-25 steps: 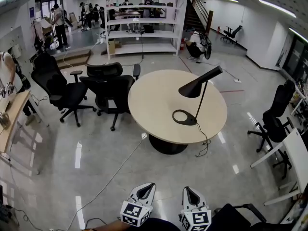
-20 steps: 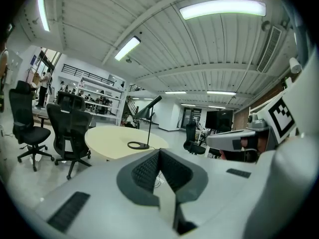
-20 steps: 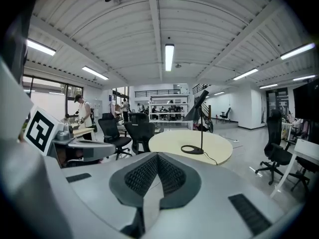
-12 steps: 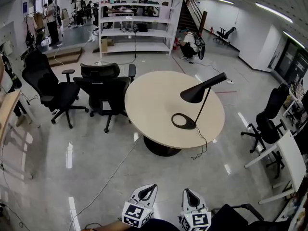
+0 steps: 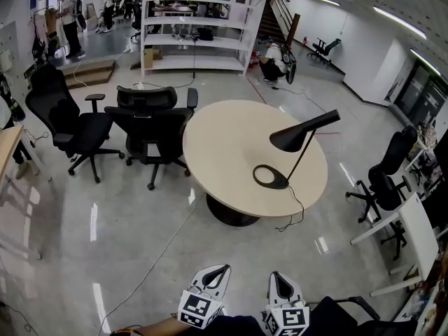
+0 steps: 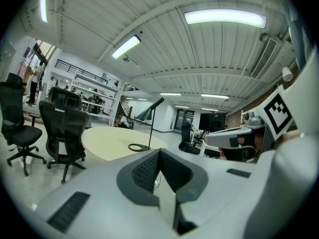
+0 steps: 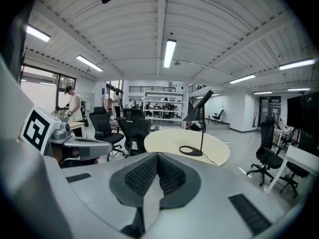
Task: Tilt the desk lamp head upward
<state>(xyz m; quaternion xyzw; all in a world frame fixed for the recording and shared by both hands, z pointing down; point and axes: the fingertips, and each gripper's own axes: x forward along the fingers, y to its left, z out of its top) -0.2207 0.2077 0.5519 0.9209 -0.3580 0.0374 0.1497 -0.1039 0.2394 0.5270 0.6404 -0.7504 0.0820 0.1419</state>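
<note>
A black desk lamp (image 5: 295,145) stands on a round beige table (image 5: 224,145), its ring base (image 5: 270,177) near the table's right front edge and its cone head (image 5: 291,139) tilted down to the left. The lamp (image 6: 148,114) shows far ahead in the left gripper view and the lamp (image 7: 198,118) also in the right gripper view. Both grippers hang side by side at the bottom of the head view, well short of the table: left gripper (image 5: 215,272) and right gripper (image 5: 278,280), each shut with nothing between the jaws.
Two black office chairs (image 5: 152,128) stand at the table's left, another chair (image 5: 387,180) at its right beside a white desk (image 5: 418,229). The lamp's cable (image 5: 295,212) hangs off the table to the floor. White shelving (image 5: 199,23) and people are at the back.
The view has moved closer to the table, which now sits slightly nearer and more central. Both grippers keep their places at the bottom edge, shut.
</note>
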